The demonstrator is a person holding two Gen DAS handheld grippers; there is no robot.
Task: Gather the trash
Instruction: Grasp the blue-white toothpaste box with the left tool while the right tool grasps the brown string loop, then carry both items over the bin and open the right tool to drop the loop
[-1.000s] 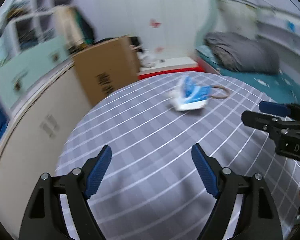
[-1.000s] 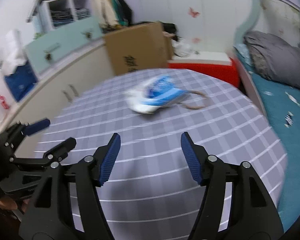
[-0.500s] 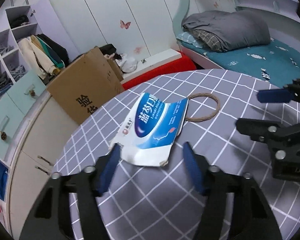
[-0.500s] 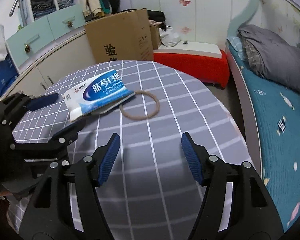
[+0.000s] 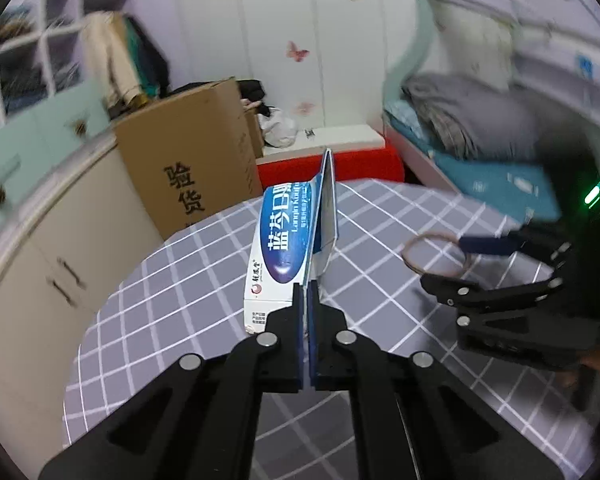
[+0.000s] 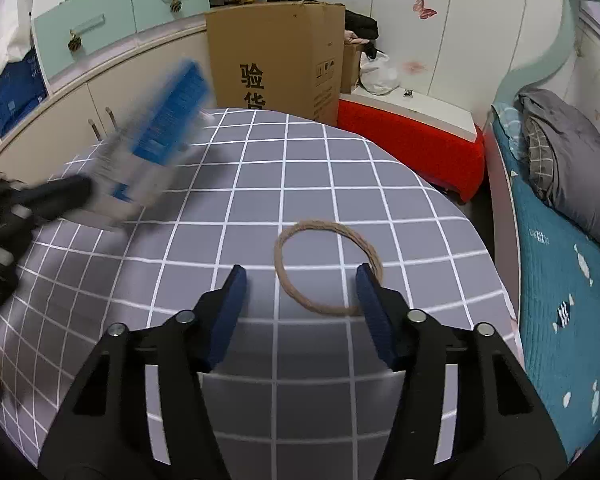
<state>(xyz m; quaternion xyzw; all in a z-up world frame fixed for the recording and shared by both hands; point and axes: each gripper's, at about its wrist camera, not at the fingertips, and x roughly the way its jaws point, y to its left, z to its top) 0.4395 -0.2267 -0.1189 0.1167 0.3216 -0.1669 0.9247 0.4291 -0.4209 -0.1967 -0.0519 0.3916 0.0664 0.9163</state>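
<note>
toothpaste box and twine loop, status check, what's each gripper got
Left gripper shut on flattened toothpaste box. Right gripper open, jaws just closing around twine loop, pads not yet on it. Nothing in the way on table.

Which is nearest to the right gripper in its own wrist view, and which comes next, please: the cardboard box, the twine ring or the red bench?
From the right gripper:
1. The twine ring, on the checked tablecloth, lying partly between the open fingers.
2. The red bench, beyond the table's far right edge.
3. The cardboard box, behind the table's far edge, left of the bench; close to it in rank.
</note>
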